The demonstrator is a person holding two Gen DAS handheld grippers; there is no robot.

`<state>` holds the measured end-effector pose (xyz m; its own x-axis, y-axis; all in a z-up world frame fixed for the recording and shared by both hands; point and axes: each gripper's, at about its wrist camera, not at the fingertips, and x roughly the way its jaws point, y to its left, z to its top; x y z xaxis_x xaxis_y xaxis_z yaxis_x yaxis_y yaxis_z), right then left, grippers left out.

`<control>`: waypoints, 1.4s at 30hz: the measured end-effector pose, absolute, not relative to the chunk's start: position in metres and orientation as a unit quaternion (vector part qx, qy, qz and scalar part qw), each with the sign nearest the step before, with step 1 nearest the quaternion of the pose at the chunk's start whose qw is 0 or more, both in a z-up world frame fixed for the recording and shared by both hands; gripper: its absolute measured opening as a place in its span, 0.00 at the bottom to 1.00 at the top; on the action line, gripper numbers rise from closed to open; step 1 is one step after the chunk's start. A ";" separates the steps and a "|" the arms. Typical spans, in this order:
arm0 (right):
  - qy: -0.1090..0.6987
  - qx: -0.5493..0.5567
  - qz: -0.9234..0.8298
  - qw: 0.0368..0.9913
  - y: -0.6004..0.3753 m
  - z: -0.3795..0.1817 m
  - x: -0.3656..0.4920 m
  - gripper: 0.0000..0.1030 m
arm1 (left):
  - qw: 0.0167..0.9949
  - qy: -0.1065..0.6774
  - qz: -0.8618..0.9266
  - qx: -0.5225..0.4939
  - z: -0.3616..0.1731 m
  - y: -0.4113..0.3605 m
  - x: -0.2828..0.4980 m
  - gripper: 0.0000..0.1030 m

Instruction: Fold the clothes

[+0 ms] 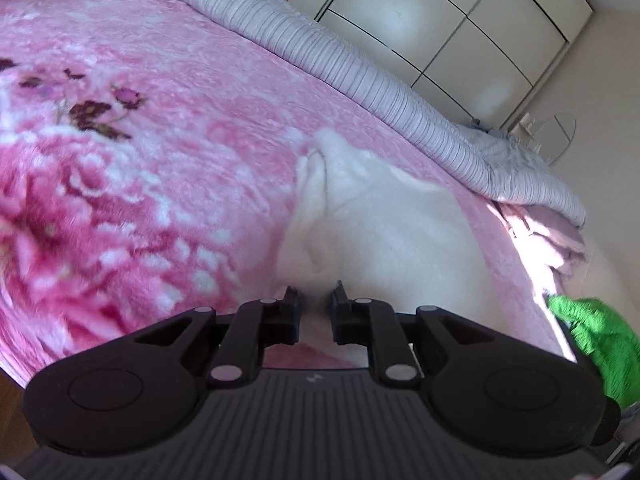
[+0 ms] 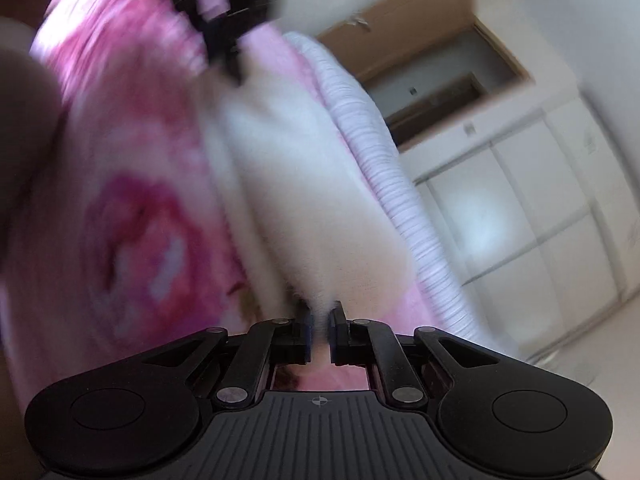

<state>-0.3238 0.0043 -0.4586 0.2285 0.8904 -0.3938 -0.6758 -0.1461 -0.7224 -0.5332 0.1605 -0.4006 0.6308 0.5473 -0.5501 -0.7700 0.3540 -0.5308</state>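
Note:
A white fluffy garment [image 1: 380, 220] lies on a pink flowered blanket [image 1: 160, 120] that covers a bed. My left gripper [image 1: 316, 294] is shut on the garment's near edge, and white pile bunches between its narrow jaws. The right wrist view is blurred. In it the same garment [image 2: 300, 180] runs as a long band from my right gripper [image 2: 320, 308], which is shut on its near end, up to the left gripper [image 2: 236, 72] at the top. The garment hangs stretched between the two grippers above the blanket [image 2: 120, 200].
A rolled grey striped duvet [image 1: 320, 48] lies along the bed's far side, also in the right view [image 2: 380, 160]. White wardrobe doors [image 1: 460, 20] stand behind it. A green fuzzy shape [image 1: 596, 332] sits at the bed's right edge. A dark blurred mass [image 2: 24, 140] fills the right view's left edge.

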 end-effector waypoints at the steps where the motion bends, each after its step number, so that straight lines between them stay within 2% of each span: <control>1: -0.085 -0.426 0.626 0.648 0.005 -0.448 -0.316 0.15 | 0.811 0.142 0.403 -0.399 -0.397 0.160 -0.534 0.14; 3: -0.014 -0.380 0.652 0.656 0.005 -0.425 -0.300 0.32 | 0.813 0.144 0.399 -0.398 -0.387 0.158 -0.537 0.14; 4: 0.019 -0.352 0.663 0.660 0.004 -0.413 -0.291 0.34 | 0.814 0.144 0.396 -0.399 -0.381 0.157 -0.540 0.13; 11: 0.229 -0.121 0.658 0.708 0.013 -0.348 -0.226 0.36 | 0.844 0.110 0.389 -0.353 -0.334 0.160 -0.535 0.13; 14: 0.356 -0.013 0.628 0.692 0.040 -0.350 -0.201 0.36 | 0.859 0.138 0.371 -0.325 -0.333 0.177 -0.504 0.13; 16: 0.389 0.007 0.606 0.694 0.058 -0.354 -0.197 0.36 | 0.866 0.160 0.364 -0.304 -0.335 0.187 -0.483 0.13; 21: 0.364 -0.032 0.595 0.716 0.082 -0.364 -0.208 0.36 | 0.864 0.235 0.386 -0.221 -0.364 0.192 -0.448 0.13; 24: 0.301 -0.104 0.613 0.723 0.085 -0.382 -0.231 0.36 | 0.869 0.224 0.396 -0.196 -0.384 0.184 -0.453 0.14; 28: 0.261 -0.146 0.635 0.712 0.082 -0.395 -0.234 0.36 | 0.866 0.232 0.401 -0.189 -0.381 0.184 -0.450 0.14; 31: 0.298 -0.149 0.652 0.681 0.091 -0.384 -0.216 0.36 | 0.865 0.233 0.388 -0.219 -0.366 0.202 -0.454 0.13; 34: 0.341 -0.097 0.655 0.667 0.096 -0.366 -0.186 0.36 | 0.869 0.229 0.377 -0.226 -0.350 0.223 -0.451 0.12; 38: 0.302 -0.106 0.652 0.688 0.120 -0.349 -0.168 0.36 | 0.882 0.233 0.351 -0.210 -0.337 0.255 -0.430 0.12; 42: 0.281 -0.133 0.663 0.681 0.160 -0.362 -0.162 0.36 | 0.889 0.270 0.315 -0.196 -0.348 0.287 -0.388 0.13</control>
<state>-0.1624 0.1600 -0.3622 -0.0361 0.8278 -0.5598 -0.9778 0.0863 0.1907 -0.3885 0.2868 -0.3482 0.6561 0.4541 -0.6028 -0.6658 0.7243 -0.1790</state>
